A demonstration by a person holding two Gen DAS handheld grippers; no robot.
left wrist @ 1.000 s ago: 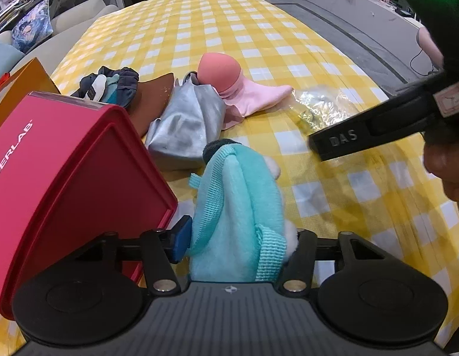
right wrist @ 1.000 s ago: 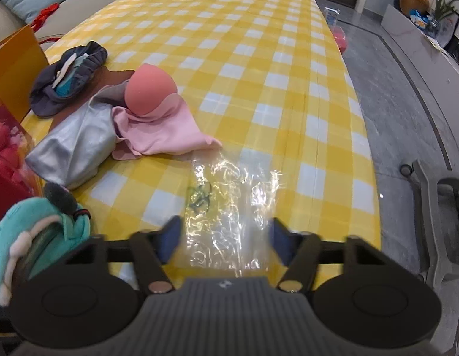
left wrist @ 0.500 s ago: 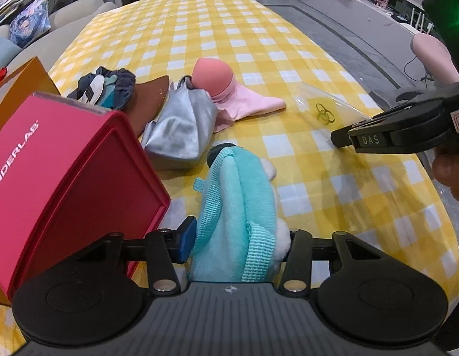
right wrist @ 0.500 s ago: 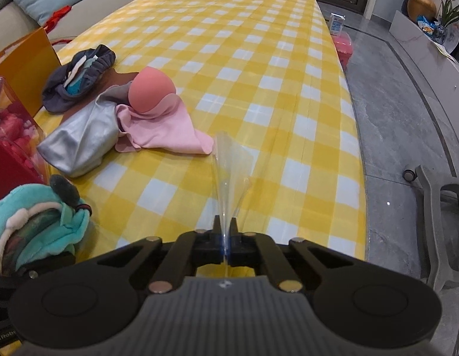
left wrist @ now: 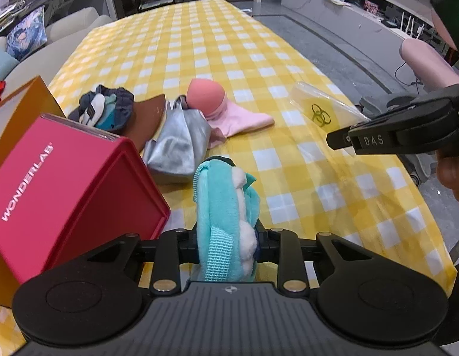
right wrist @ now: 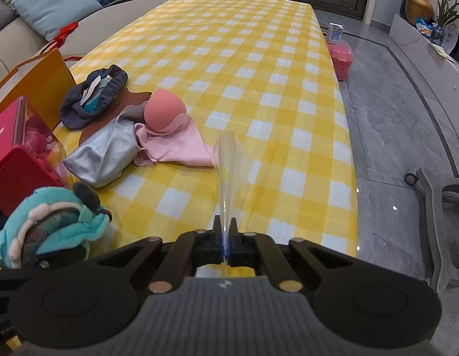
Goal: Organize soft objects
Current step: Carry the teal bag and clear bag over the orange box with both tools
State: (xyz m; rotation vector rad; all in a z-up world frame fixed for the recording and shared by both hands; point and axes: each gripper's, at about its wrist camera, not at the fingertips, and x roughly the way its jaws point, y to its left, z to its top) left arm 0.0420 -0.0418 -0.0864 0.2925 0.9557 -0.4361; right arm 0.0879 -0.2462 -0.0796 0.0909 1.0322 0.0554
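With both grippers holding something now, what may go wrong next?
1. The right gripper pinches only one edge of the clear plastic bag; the thin film may slip out.
2. The left gripper jaws are closing on the teal plush toy; its soft pile may compress and slide loose.

"WONDERLAB" on red box (left wrist: 66, 195); "DAS" on right gripper (left wrist: 342, 141).

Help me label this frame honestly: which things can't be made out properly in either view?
- Red box contents: left view shows only its outside; right view cuts it at the edge.
- Teal plush toy: face turned away from left view.
- Clear bag: edge-on in right view, print unreadable.
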